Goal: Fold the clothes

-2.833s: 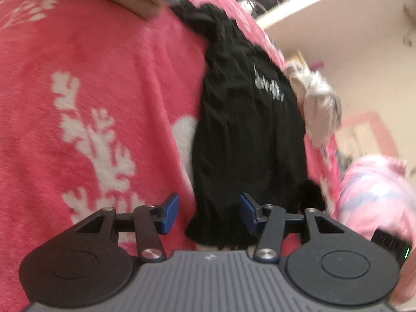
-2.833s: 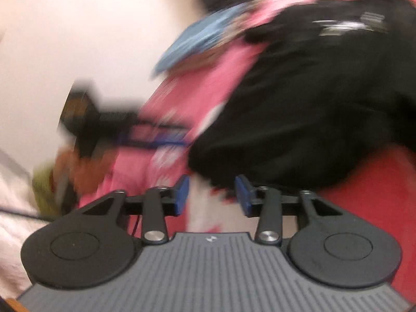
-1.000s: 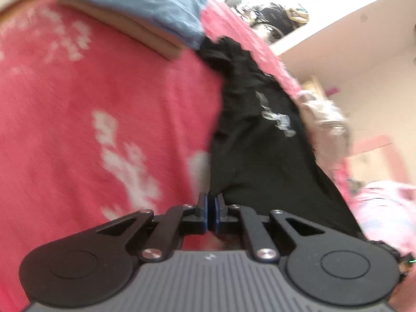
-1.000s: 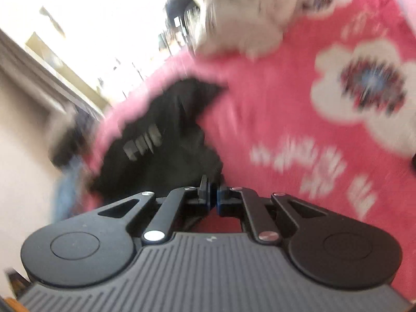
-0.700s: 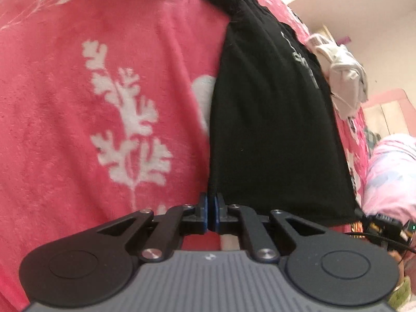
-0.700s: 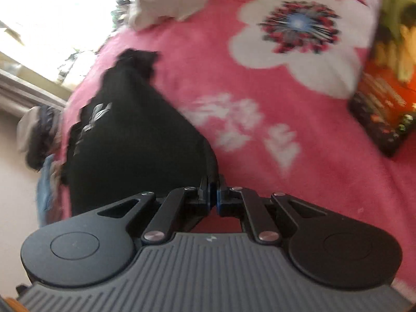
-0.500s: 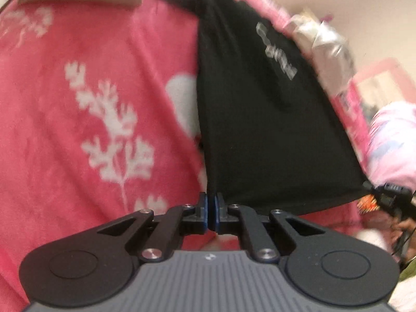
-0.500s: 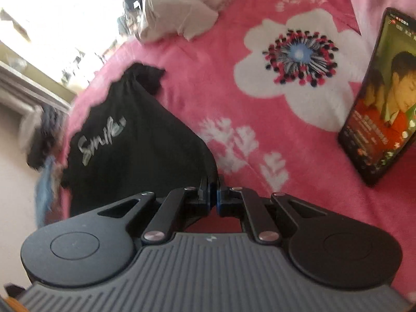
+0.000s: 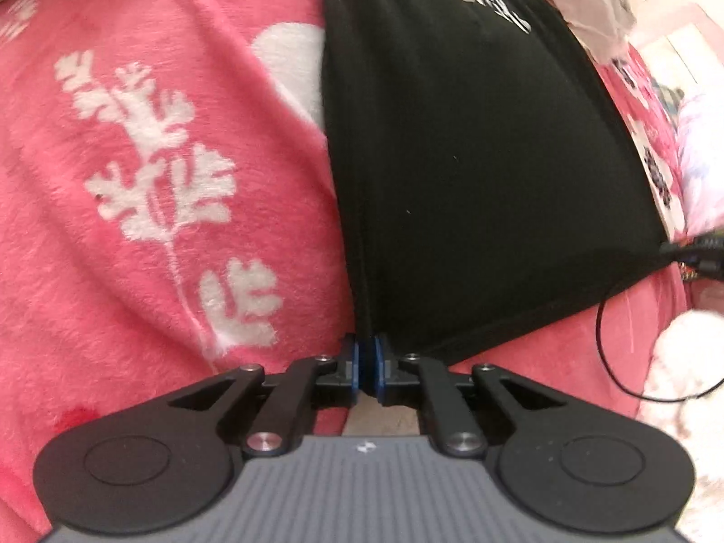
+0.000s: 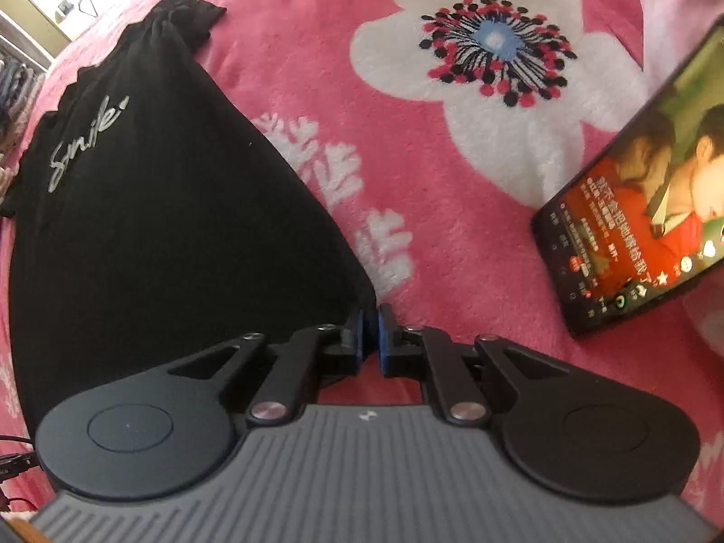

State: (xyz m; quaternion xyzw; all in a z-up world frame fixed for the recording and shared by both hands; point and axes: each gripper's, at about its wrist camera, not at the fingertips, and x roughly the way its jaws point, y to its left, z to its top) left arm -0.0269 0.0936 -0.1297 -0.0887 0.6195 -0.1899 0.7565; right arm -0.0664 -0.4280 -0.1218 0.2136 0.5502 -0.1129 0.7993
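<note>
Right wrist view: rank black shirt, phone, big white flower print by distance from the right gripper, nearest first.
From the right gripper:
1. Black shirt, corner between the jaws, spreading left.
2. Phone, lying to the right.
3. Big white flower print, farther up the blanket.

Home bedroom, bed under a pink fleece blanket [image 10: 452, 172] with white flower prints, black shirt [image 10: 158, 226] spread on it, lit phone [image 10: 642, 231] lying right, crumpled pale clothes [image 9: 588, 0] far side, cream walls
</note>
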